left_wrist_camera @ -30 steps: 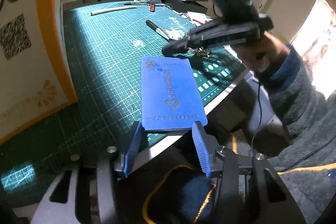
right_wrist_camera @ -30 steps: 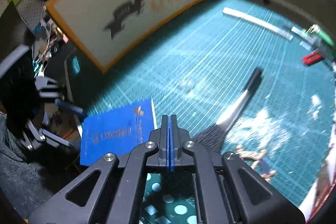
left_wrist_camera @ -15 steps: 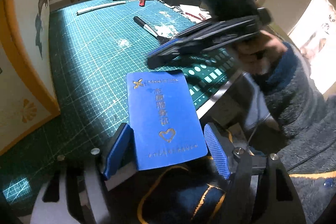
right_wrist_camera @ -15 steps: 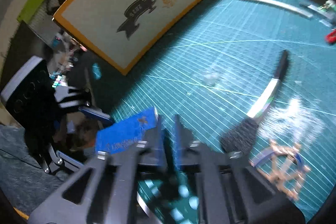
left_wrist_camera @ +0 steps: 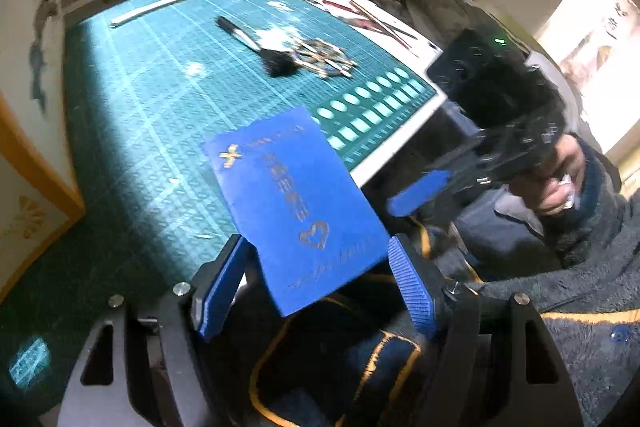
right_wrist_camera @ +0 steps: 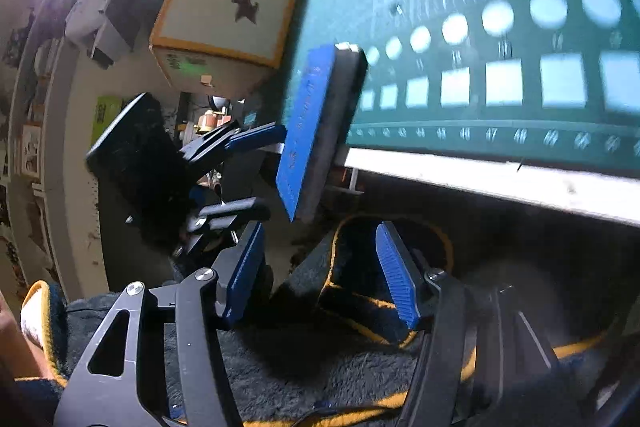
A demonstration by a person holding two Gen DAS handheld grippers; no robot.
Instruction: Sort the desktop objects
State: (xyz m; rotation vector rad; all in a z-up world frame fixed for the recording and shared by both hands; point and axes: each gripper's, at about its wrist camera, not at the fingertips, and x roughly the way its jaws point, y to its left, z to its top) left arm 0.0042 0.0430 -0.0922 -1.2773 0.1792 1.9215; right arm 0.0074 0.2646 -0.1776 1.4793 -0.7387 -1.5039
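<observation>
Since a second ago, my right tool (right_wrist_camera: 320, 267) has been dropping from above the mat to below the near table edge, rolling over as it goes, and its jaws, pressed together back then, are now opening with nothing between them. Meanwhile the flat blue booklet with gold lettering and a heart (left_wrist_camera: 296, 203) has been sliding toward me and twisting, so its near end is now hanging off the white table edge (left_wrist_camera: 400, 151) at about 6 o'clock of the green gridded cutting mat (left_wrist_camera: 152, 99).

I am keeping my left tool (left_wrist_camera: 316, 291) spread wide, one pad on either side of the booklet's overhanging end, and I am judging that neither pad is pressing on it yet. In the right wrist view the booklet (right_wrist_camera: 306, 131) is showing nearly edge-on, jutting out past the mat, with the left tool's fingers (right_wrist_camera: 256, 139) sitting at its 9 o'clock.

To me this is looking like a move to take the booklet off the edge where a pad can get under it. The black bristle brush with a silver ferrule (left_wrist_camera: 256, 47) and the small wooden ship's-wheel ornament (left_wrist_camera: 324, 57) are still lying untouched at 12 o'clock, touching each other, so I am reckoning most of the sorting is still waiting.
</observation>
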